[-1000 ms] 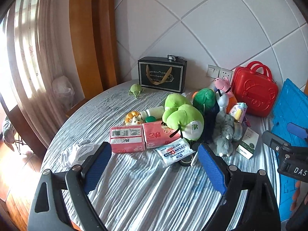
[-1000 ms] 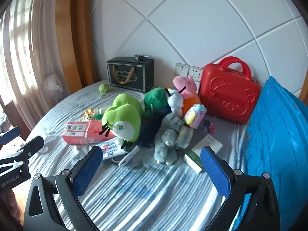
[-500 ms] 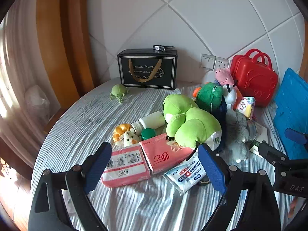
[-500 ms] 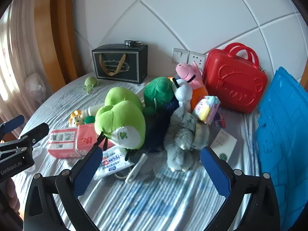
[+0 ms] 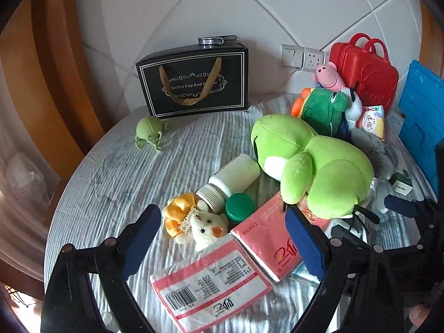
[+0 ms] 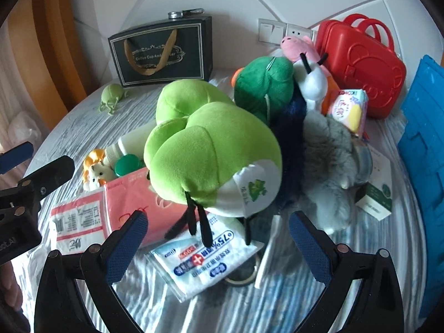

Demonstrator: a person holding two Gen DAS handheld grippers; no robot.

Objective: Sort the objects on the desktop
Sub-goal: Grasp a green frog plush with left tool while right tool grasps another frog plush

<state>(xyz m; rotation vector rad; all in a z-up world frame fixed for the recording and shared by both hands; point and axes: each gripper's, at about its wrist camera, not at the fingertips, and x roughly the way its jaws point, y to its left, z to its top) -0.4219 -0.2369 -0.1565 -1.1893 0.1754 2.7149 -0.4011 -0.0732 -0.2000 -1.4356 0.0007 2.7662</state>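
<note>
Nothing looks sorted yet. The pile lies heaped mid-table (image 5: 116,172): the green plush (image 6: 205,152) sprawls over the pink tissue packs (image 5: 222,280), with the white bottle (image 5: 236,174) and wipes pouch (image 6: 208,258) beside them. My left gripper (image 5: 222,247) hangs wide and empty above the tissue packs; my right gripper (image 6: 217,247) is equally wide, holding nothing, over the pouch. By my reckoning, all the sorting remains.

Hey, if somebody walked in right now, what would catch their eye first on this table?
The big lime-green plush sprawled across the middle of the pile, resting on a pink tissue pack. Behind it, a glossy red case stands by the wall, with a black gift bag further left.
</note>
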